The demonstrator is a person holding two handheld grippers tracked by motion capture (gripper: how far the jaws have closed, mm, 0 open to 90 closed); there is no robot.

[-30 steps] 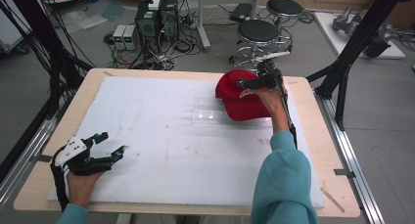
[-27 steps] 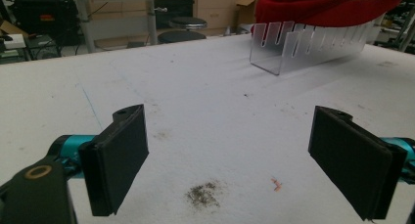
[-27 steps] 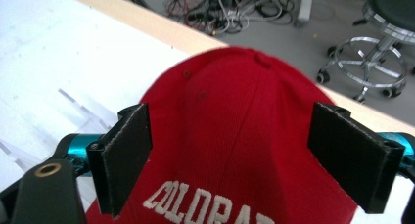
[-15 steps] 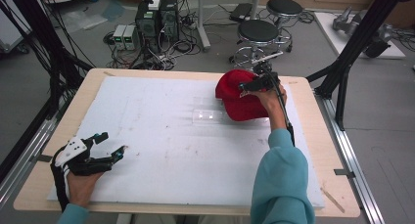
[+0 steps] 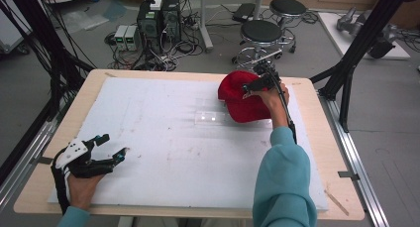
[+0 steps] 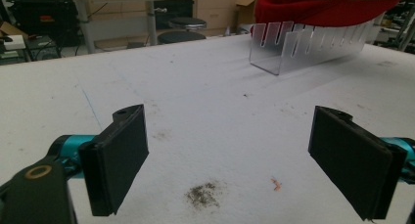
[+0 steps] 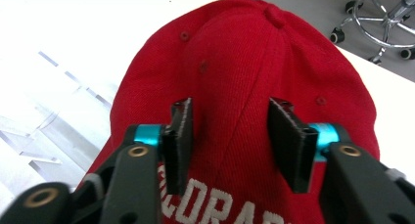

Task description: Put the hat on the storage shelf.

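A red cap (image 5: pixel 236 102) with white lettering rests on a clear slotted acrylic rack (image 5: pixel 210 117) at the far right of the white board. My right gripper (image 5: pixel 253 85) comes down on the cap's crown (image 7: pixel 244 53). Its jaws have just been closing and stand half apart, with a bulge of red fabric between the pads (image 7: pixel 178 131); no firm pinch shows. My left gripper (image 5: pixel 114 146) rests wide open at the near left edge, with nothing between its fingers. From the left gripper (image 6: pixel 227 160), the rack (image 6: pixel 303 45) and cap (image 6: pixel 318 6) lie far ahead.
A white foam board (image 5: pixel 163 118) covers the wooden table (image 5: pixel 317 138). Behind the table stand two black stools (image 5: pixel 261 32) and computer boxes with cables (image 5: pixel 158 19). Black frame legs flank both sides.
The right gripper's jaws have narrowed over the cap's crown, and the hand shifted slightly. The left gripper has stayed still.
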